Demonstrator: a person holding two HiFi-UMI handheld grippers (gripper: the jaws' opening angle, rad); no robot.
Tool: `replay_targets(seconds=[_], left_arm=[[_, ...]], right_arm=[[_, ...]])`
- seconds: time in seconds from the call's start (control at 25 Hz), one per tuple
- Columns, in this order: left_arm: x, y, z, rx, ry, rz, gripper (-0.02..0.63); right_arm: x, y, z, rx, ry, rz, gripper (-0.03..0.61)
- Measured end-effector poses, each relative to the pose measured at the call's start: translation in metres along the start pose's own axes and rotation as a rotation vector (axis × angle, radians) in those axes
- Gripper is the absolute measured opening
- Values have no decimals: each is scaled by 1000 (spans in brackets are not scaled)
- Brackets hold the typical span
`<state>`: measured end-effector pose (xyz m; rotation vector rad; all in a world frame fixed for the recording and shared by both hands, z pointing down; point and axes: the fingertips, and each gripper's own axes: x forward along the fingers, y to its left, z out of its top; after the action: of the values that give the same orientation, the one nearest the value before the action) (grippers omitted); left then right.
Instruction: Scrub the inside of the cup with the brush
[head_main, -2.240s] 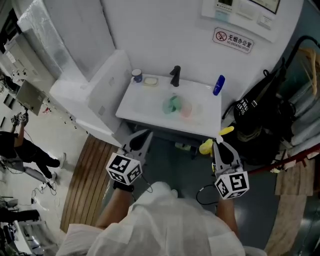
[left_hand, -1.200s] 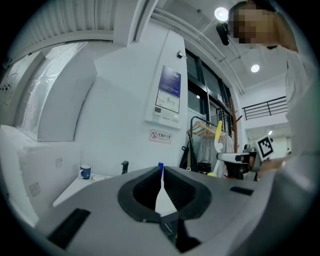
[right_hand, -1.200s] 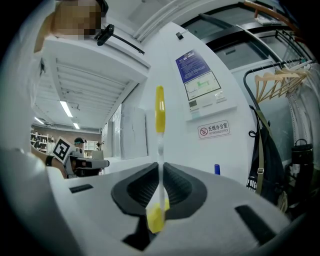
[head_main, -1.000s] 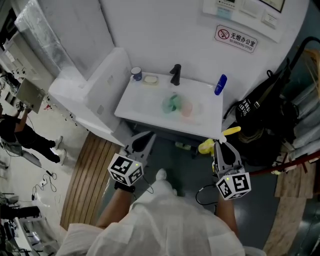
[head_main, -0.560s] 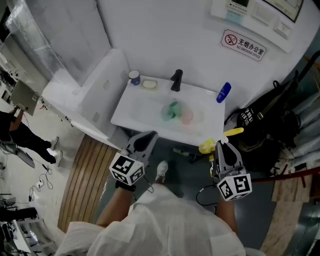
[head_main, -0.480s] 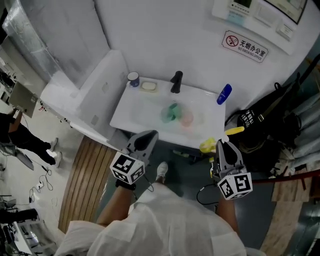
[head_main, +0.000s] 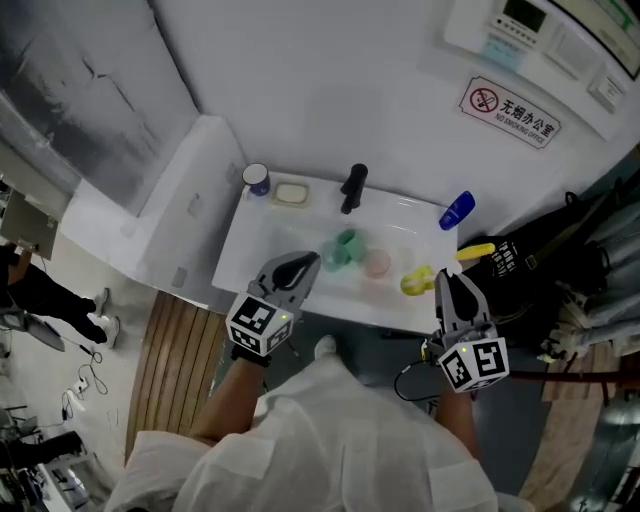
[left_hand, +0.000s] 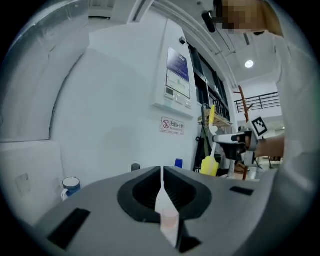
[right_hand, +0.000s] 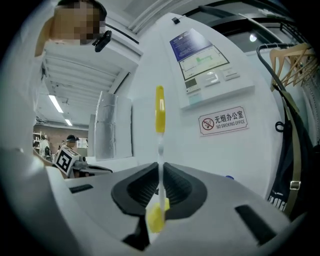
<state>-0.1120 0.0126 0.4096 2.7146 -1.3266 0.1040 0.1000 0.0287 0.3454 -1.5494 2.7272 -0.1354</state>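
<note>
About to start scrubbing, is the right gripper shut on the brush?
Shut: the right gripper pinches the yellow brush by its thin stem between closed jaws.

A white sink (head_main: 262, 232) stood against the wall. A black faucet (head_main: 351, 187) rose at its rear edge, with a soap dish (head_main: 291, 193) just left of it and a blue-rimmed mug (head_main: 257, 179) at the rear left corner. A blue bottle (head_main: 457, 210) stood at the rear right corner. A no-smoking sign (head_main: 510, 106) hung above, and a black bag (head_main: 522, 262) hung right of the sink.

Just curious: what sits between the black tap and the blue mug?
A pale soap dish lies there, shown in the head view.
</note>
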Motion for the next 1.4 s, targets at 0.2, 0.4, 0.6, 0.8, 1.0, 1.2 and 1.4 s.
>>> replay_targets(seconds=[0.2,0.4,0.6,0.8,1.0,1.2,1.4], left_arm=[[23,32,-13,23,44,-37,17],[38,53,-37,42,92,-71,17],[52,63,-59,36,133,-95,18],[67,60,-87,37,194,-144,33],[82,56,-116,50,269,-172,147],[99,50,-143,68,333,-207,249],[114,50,-172,79,401,-225,285]], right_arm=[[45,-5,-5,6,4,-6,29],[77,-1,-13,1,17,-4,29],[93,0,-22,-2,34,-2,29],[101,-3,-30,3,51,6,29],[109,-6,-42,16,77,31,29],[117,-11,-53,34,89,47,29],[122,-16,-67,55,104,63,29]])
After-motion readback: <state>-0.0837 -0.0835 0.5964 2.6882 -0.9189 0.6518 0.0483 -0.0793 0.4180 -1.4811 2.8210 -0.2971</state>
